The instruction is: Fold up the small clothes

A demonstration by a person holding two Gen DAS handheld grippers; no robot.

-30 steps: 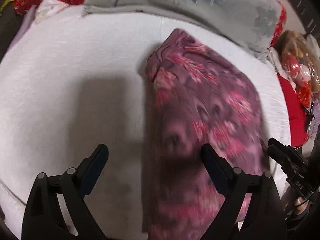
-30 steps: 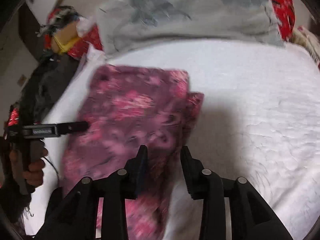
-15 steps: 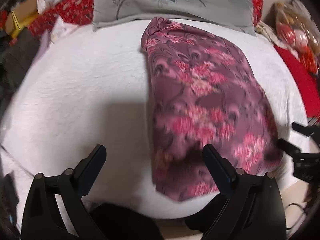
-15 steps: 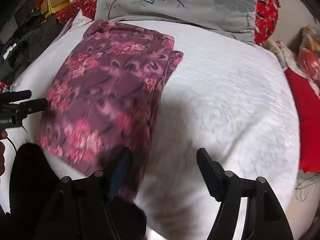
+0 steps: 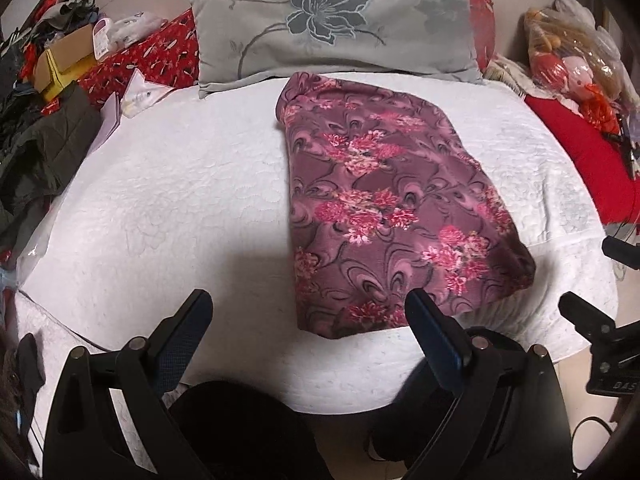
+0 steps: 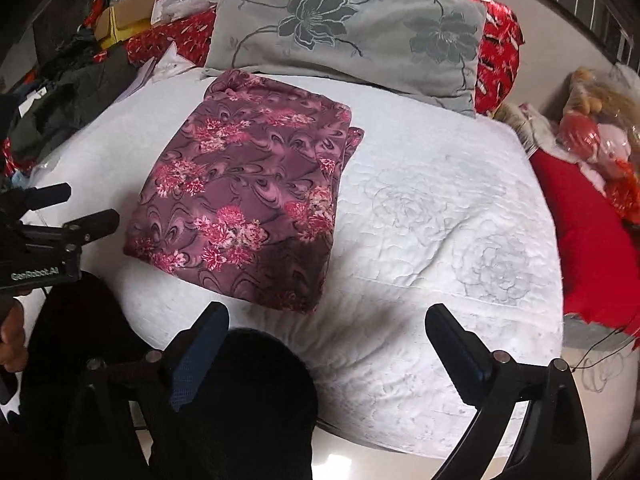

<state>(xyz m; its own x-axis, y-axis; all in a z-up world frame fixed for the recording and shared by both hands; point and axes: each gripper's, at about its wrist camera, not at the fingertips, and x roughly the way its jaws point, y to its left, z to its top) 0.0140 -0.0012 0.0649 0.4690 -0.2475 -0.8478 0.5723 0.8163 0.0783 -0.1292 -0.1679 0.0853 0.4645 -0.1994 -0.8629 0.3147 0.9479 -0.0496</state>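
Note:
A purple garment with pink flowers (image 5: 384, 208) lies folded into a flat rectangle on the white quilted bed (image 5: 172, 200); it also shows in the right wrist view (image 6: 248, 204). My left gripper (image 5: 308, 316) is open and empty, held back above the bed's near edge. My right gripper (image 6: 328, 328) is open and empty, also back from the bed, to the right of the garment. The right gripper shows at the right edge of the left wrist view (image 5: 600, 320), and the left gripper at the left edge of the right wrist view (image 6: 60, 220).
A grey floral pillow (image 5: 336, 28) lies behind the garment on a red cover (image 5: 160, 52). Dark clothes and boxes (image 5: 44, 120) pile at the left. A red cushion (image 6: 588, 232) and bagged toys (image 5: 572, 60) sit at the right. The person's dark knees (image 6: 240, 400) are below.
Both grippers have pulled back and up from the garment. The right gripper's jaws have opened wide. The garment lies folded on the bed.

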